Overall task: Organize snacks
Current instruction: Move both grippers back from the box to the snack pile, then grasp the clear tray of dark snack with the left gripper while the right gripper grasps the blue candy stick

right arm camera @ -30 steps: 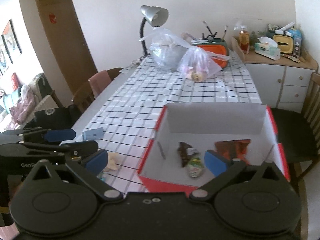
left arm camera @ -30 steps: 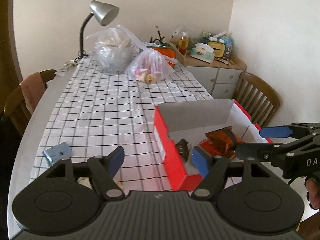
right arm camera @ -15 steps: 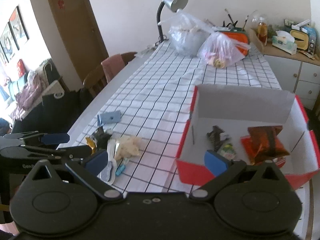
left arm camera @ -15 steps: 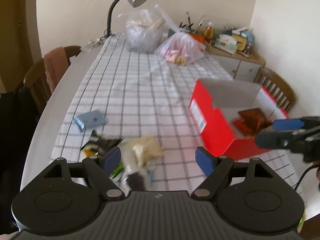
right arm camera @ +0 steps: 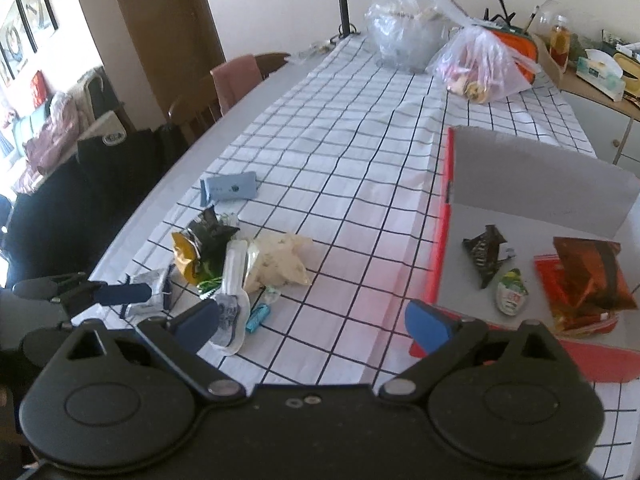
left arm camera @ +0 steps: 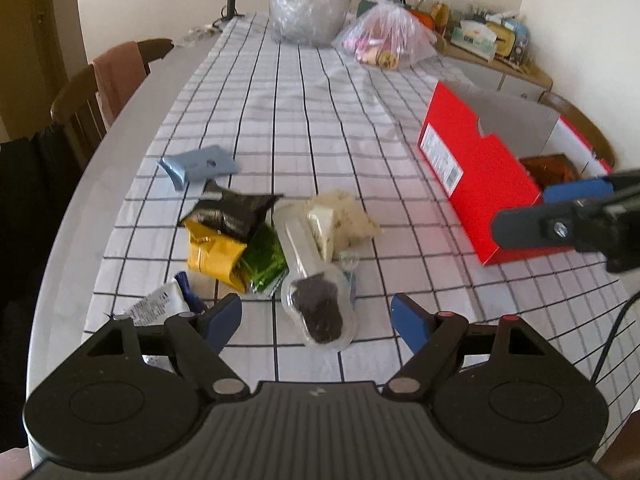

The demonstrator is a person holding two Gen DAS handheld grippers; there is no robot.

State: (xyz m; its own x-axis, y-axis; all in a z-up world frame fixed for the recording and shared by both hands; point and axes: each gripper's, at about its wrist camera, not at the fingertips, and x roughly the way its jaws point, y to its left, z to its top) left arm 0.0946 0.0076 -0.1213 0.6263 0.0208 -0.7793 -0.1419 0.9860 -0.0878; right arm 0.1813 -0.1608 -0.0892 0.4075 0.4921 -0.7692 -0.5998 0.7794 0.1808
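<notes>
- Left wrist view: left gripper (left arm camera: 316, 318) hangs with jaws spread and empty, low over the heap of loose snack packets (left arm camera: 256, 240) on the white checked tablecloth (left arm camera: 320, 120). The clear plastic sleeve of dark biscuits (left arm camera: 316, 304) lies just ahead, between the fingertips, judged the next pick.
- Right wrist view: right gripper (right arm camera: 312, 320) is likewise spread and empty, near the red cardboard box (right arm camera: 440, 248). Box holds several packets already, including an orange foil bag (right arm camera: 588, 276); heap lies beside the box for short transfers.
</notes>
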